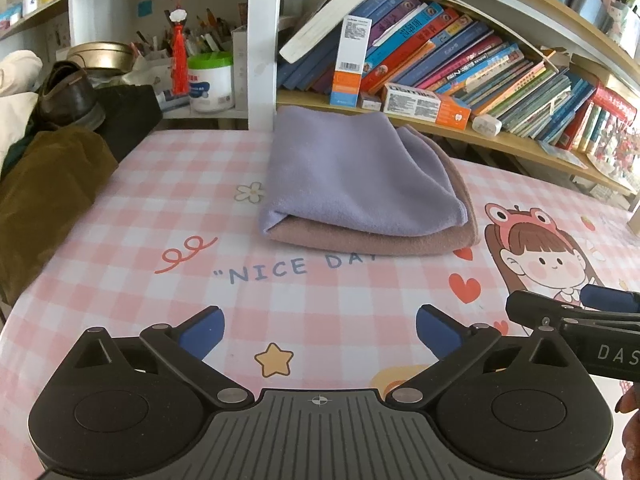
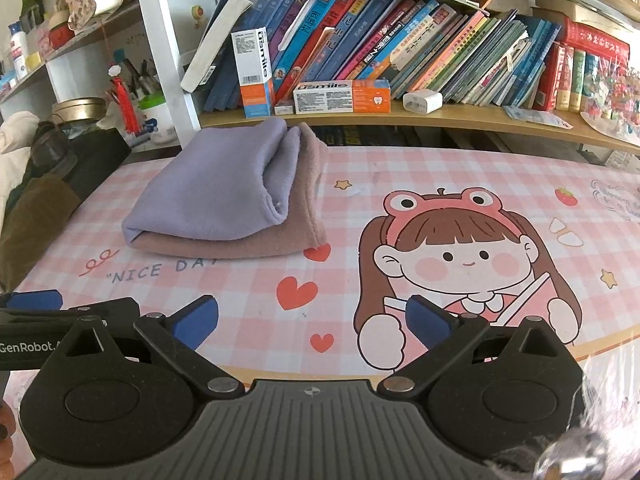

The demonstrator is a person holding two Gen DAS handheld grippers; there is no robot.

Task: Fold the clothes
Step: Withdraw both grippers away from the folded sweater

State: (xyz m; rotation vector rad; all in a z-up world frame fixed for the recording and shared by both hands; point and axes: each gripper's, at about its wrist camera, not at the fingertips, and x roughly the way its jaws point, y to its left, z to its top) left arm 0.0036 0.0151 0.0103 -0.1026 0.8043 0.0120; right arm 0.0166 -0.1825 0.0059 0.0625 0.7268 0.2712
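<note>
A folded lilac cloth [image 1: 352, 172] [image 2: 216, 192] lies on top of a folded dusty-pink cloth [image 1: 384, 240] [image 2: 280, 240], stacked at the far side of the pink checked table [image 1: 200, 240] [image 2: 400, 168]. My left gripper [image 1: 320, 332] hovers open over the table's near part, well short of the stack, with nothing between its blue pads. My right gripper [image 2: 312, 320] is open too, empty, to the right of the left one and nearer than the stack. Each gripper's side shows in the other view: the right gripper's blue-tipped finger [image 1: 608, 296] and the left gripper's finger [image 2: 36, 300].
A bookshelf [image 2: 440, 116] with leaning books and toothpaste boxes runs behind the table. Dark and olive clothing [image 1: 48, 184] with a brown shoe [image 1: 68, 96] is heaped at the left edge. A white tub [image 1: 210, 80] and pens stand at back left.
</note>
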